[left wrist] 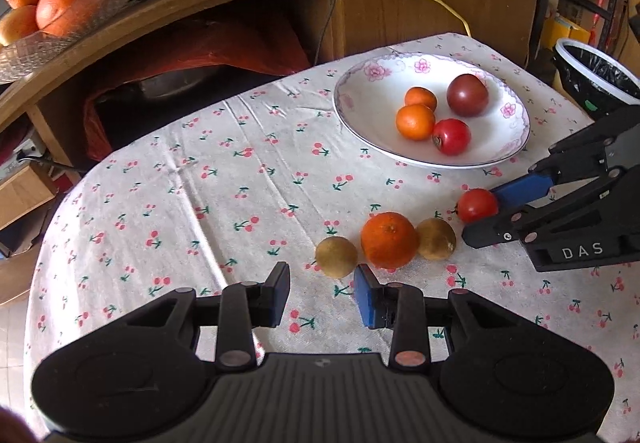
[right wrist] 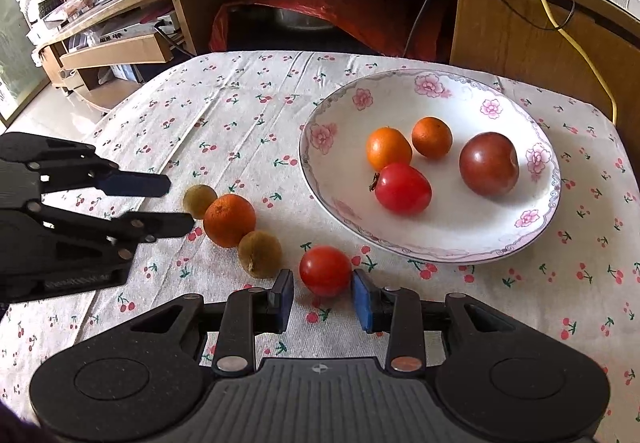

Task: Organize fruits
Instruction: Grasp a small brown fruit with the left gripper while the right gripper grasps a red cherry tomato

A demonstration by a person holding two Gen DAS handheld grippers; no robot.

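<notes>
Right claw (right wrist: 322, 299) is spread, its two blue pads flanking the small red tomato (right wrist: 325, 270) that sits on the counter (right wrist: 240, 115) just short of the plate (right wrist: 400, 95). The tomato lies dead ahead, between the fingertips, though whether either pad touches it yet is hard to judge from the wrist view; the left wrist view suggests one finger is just at its skin. Closing would take it, and the plate lies just ahead and to the right, a short carry.

Left claw (left wrist: 322, 289) is also apart and holds nothing. It points at a row of three loose fruits: a brown fruit (left wrist: 336, 257) nearest, just ahead of its right finger, then the orange (left wrist: 389, 239) touching a second brown fruit (left wrist: 436, 239). The row runs crosswise to the left claw, toward the tomato. So the left hand is nearer the brown fruit, the right nearer the tomato.

On the plate are two small oranges, a red tomato and a dark round fruit. The brown fruits' kind is unclear, and the counter's near edge is hidden behind the claw bodies.
</notes>
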